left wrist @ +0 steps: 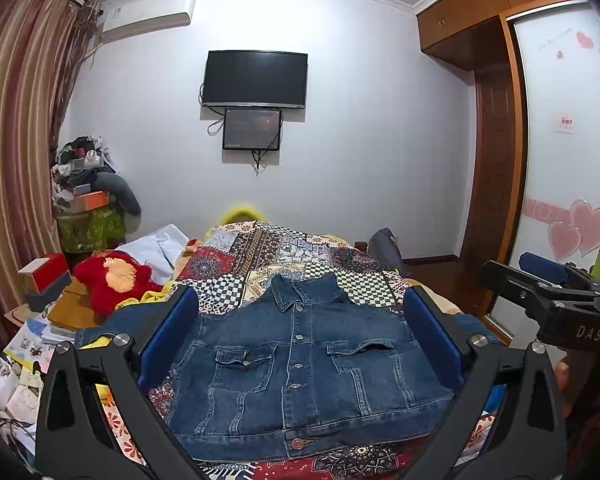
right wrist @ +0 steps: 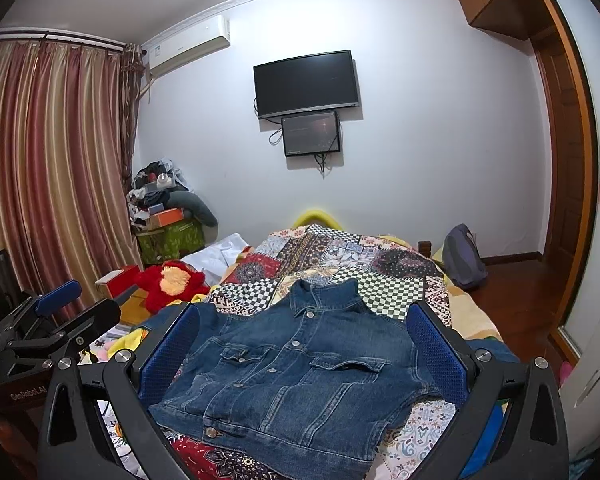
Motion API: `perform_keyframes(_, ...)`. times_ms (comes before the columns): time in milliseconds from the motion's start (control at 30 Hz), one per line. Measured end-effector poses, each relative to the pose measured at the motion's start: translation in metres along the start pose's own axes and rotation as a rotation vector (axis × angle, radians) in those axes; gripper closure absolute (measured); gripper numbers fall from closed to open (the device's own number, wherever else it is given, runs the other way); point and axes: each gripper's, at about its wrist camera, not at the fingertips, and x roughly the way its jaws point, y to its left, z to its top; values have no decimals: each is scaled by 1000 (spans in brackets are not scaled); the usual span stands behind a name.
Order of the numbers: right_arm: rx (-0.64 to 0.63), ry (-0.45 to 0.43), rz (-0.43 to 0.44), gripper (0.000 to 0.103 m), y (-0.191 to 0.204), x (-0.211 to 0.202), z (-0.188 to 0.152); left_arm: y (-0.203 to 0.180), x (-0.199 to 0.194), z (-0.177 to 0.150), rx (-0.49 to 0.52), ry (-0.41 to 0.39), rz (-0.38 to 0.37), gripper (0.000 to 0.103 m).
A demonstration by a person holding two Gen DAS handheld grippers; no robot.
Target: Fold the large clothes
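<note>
A blue denim jacket lies front up and buttoned on the patchwork bedspread, collar toward the far wall, sleeves tucked out of sight. My left gripper hovers above its near hem, open, blue pads wide on either side of the jacket, holding nothing. My right gripper is also open and empty above the jacket. In the left wrist view the right gripper shows at the right edge. At the left edge of the right wrist view the left gripper appears.
A red plush toy and boxes, papers and clutter crowd the bed's left side. A backpack leans at the far right of the bed. Curtains hang left, a wardrobe stands right, and a TV hangs on the wall.
</note>
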Motion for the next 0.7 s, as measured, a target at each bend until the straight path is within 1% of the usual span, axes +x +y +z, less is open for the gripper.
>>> perform_keyframes(700,-5,1,-1,0,1,1,1,0,0,-1,-5,-8,-1,0)
